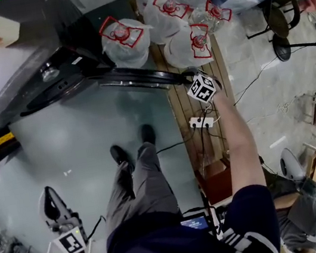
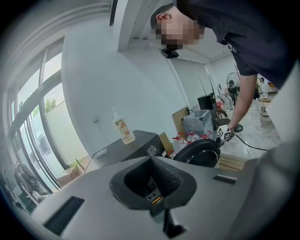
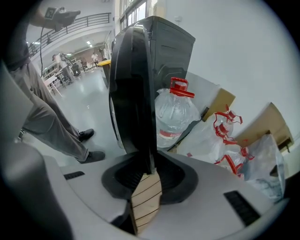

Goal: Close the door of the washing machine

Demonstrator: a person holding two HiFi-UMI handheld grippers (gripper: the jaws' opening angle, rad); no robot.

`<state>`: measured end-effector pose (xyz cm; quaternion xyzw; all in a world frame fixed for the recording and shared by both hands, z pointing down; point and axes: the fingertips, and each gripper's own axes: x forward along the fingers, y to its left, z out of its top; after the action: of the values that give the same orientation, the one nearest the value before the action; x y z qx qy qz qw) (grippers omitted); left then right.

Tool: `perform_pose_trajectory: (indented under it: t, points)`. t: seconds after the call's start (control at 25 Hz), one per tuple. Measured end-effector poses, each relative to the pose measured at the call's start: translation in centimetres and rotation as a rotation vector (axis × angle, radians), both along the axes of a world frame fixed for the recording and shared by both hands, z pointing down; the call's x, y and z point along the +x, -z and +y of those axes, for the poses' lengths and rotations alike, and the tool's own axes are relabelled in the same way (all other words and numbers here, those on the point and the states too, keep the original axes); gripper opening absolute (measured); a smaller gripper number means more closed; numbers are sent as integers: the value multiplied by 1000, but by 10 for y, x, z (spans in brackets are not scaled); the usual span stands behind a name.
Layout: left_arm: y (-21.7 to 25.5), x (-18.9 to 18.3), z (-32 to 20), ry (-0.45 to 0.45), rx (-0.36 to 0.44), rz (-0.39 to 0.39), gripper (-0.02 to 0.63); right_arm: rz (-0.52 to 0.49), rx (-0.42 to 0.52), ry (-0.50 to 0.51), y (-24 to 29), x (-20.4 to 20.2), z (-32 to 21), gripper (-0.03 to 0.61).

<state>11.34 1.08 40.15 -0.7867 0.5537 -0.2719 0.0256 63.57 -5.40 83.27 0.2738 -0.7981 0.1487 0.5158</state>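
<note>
pale grey-green glossy floor (image 1: 87, 135) fills the head view. the dark washing machine (image 1: 19, 62) stands at upper left, and its door (image 1: 137, 79) is swung wide open towards a wooden pallet (image 1: 186, 109). the pallet carries bagged water bottles (image 1: 124, 38) and a white power strip (image 1: 201, 122). the right gripper (image 1: 192, 75) is at the door's far rim. the left gripper (image 1: 51, 199) hangs low at the left, well apart from the machine.

the left gripper view has its jaws together with nothing between them. beyond them are a white wall (image 2: 108, 79), tall windows (image 2: 37, 117) and a detergent bottle (image 2: 123, 131) on top of the machine.

in the right gripper view the jaws are nearly closed and clasp the thin edge of the door, which stands upright. pallet slats show through the remaining gap, and cardboard (image 3: 220, 101) leans on the wall behind the bottles.
</note>
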Motion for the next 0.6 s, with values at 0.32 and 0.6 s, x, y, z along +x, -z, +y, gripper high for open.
perform_pose_trajectory:
  t: [0.32, 0.6]
  points:
    - [-6, 16, 5, -51, 19, 44, 23, 13, -20, -35, -1, -17, 28, 89]
    - [-18, 38, -3, -128, 25, 87, 24, 31, -47, -71, 0, -28, 45, 87]
